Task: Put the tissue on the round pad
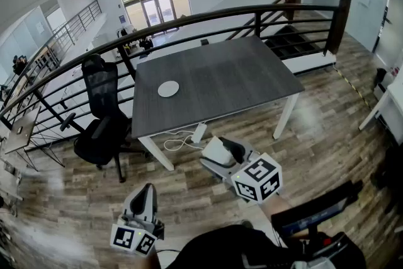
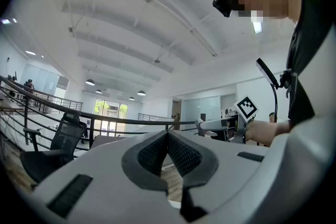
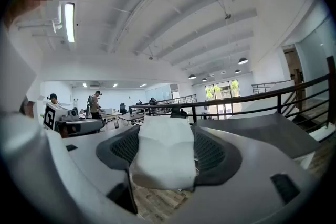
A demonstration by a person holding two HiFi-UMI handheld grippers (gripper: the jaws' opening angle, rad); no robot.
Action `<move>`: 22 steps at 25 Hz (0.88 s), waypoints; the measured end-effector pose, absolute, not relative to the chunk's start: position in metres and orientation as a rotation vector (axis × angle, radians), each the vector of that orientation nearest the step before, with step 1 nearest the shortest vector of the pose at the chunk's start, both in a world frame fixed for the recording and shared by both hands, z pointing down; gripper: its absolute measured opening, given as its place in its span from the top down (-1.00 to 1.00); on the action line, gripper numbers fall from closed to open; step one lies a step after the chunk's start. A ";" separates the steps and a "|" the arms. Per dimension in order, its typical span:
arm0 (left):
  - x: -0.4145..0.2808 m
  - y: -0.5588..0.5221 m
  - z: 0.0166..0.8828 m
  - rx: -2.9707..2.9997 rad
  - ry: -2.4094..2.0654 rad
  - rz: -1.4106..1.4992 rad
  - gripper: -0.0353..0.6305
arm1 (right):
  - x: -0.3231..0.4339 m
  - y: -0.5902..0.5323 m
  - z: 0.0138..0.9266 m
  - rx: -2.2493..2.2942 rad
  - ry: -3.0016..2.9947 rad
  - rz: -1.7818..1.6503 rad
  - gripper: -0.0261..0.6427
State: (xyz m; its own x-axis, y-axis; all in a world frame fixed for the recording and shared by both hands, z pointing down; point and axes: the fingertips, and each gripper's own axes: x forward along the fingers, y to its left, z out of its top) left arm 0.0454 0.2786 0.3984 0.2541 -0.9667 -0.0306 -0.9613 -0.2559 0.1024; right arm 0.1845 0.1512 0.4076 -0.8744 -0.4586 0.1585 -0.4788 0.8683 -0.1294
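The round white pad [image 1: 168, 89] lies on the left half of the dark grey table [image 1: 245, 75], far ahead of both grippers. My right gripper [image 1: 218, 149] is held over the wooden floor in front of the table, shut on a white folded tissue pack [image 1: 216, 152]. In the right gripper view the tissue [image 3: 164, 152] fills the gap between the dark ribbed pads [image 3: 214, 152]. My left gripper [image 1: 148, 188] hangs lower left, near my body. Its pads [image 2: 184, 153] meet at the tip, with nothing between them.
A black office chair [image 1: 101, 120] stands at the table's left corner. A black metal railing [image 1: 252, 12] runs behind the table. A white cable and adapter [image 1: 196, 134] lie on the floor under the table's front edge. Another white table [image 1: 393, 101] is at the right.
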 end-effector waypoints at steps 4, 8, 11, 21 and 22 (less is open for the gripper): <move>0.048 0.281 0.401 2.427 -1.878 -0.128 0.88 | 0.185 0.153 0.406 0.735 -2.919 0.222 -0.06; 0.050 0.288 0.400 2.427 -1.876 -0.135 0.88 | 0.187 0.159 0.401 0.761 -2.930 0.211 -0.06; 0.045 0.294 0.397 2.433 -1.877 -0.144 0.88 | 0.183 0.164 0.398 0.768 -2.929 0.201 -0.06; 0.039 0.307 0.398 2.499 -1.825 -0.111 0.88 | 0.168 0.178 0.395 0.790 -2.937 0.218 -0.06; 0.037 0.309 0.398 2.500 -1.821 -0.116 0.88 | 0.165 0.180 0.395 0.791 -2.936 0.219 -0.06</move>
